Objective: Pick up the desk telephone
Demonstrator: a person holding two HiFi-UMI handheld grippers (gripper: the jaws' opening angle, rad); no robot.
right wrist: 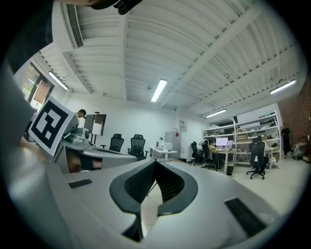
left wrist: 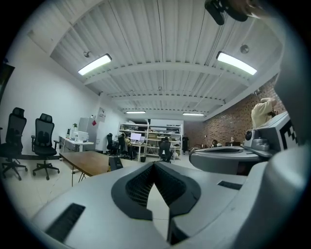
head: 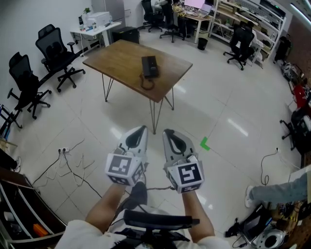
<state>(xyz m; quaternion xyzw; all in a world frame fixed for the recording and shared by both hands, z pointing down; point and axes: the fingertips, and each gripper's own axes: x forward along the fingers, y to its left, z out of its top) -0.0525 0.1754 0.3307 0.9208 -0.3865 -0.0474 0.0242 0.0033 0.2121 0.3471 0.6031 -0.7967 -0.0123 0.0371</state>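
Head view is showing the desk telephone (head: 149, 65) sitting on the wooden table (head: 116, 57) at twelve o'clock, well apart from the left gripper (head: 142, 129) and right gripper (head: 168, 131). Both are pinching closed, holding nothing.

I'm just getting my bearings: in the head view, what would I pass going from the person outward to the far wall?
Left gripper and right gripper side by side → wooden table → desk telephone on it → shelves at the back.
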